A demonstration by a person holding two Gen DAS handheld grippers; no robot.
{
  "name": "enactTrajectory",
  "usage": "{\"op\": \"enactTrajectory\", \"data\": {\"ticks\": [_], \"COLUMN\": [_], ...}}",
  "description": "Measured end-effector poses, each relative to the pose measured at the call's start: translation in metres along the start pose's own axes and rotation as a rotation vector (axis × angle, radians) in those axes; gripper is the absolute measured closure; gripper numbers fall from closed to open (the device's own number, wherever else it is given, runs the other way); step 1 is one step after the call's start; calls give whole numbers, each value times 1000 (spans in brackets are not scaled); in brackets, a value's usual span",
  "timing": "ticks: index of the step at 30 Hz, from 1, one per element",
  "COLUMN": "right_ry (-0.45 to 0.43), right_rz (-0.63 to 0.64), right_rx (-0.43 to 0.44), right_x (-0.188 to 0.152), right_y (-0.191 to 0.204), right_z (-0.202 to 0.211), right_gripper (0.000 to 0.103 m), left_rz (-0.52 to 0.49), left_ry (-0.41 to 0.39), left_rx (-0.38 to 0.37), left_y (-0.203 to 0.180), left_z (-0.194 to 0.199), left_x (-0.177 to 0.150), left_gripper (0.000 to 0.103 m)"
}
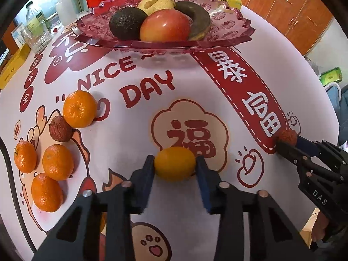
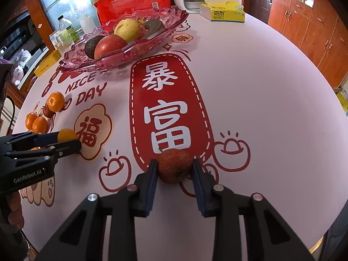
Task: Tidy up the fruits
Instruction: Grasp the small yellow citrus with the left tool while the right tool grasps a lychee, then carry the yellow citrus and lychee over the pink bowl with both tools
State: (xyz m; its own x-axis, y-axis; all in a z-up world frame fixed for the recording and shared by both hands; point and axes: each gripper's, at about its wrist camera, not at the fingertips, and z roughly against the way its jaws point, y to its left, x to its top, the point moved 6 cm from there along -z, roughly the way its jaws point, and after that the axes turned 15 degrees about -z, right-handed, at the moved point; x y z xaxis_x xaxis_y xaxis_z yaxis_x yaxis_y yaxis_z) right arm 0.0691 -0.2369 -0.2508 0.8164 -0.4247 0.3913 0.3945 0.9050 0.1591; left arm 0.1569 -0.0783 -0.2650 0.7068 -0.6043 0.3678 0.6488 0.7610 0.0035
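Now at the printed table cover (image 1: 271,43): left gripper (image 1: 175,163) pinching a small yellow-orange citrus (image 1: 174,163), one blue pad pressed to each side, fruit resting on the cover over the red character in the flower outline. Right gripper (image 2: 175,165) pinching a rough reddish-brown fruit (image 2: 174,165) the same way, both pads against its sides, sitting at the lower end of the red banner print (image 2: 167,100). Well apart from each other, these two catches, the right one seen at the far right edge of the left camera's view. Off to the left on the cover, a loose cluster of four mandarins (image 1: 57,161) and one dark wrinkled fruit (image 1: 60,128) touching the topmost of them. Farther back, a pink glass fruit dish (image 1: 230,37) holding an apple (image 1: 164,25), an avocado (image 1: 127,22), a yellow pear (image 1: 155,4) and a dark curved piece whose kind cannot be told. Behind the dish, a red packet (image 2: 132,0) and a yellow tissue box (image 2: 224,10).
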Motion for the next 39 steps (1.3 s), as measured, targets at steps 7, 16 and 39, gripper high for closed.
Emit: {"op": "enactTrajectory", "data": {"ticks": [7,16,39], "right_ry": [2,-41,-270], "right_rz": [16,71,313], "right_rx": [17,60,127], "right_x": [-6,4,178], "right_y": [7,31,105], "right_z": [7,45,204], "right_gripper": [73,73,73], "left_rz": [3,-30,46], "left_ry": [-8,-70,-309], "left_rx": [9,23,214], "left_y": [-1,-11,34], "left_z": [11,66,224], "left_x": [-4,12,127], "left_gripper": [68,68,68]}}
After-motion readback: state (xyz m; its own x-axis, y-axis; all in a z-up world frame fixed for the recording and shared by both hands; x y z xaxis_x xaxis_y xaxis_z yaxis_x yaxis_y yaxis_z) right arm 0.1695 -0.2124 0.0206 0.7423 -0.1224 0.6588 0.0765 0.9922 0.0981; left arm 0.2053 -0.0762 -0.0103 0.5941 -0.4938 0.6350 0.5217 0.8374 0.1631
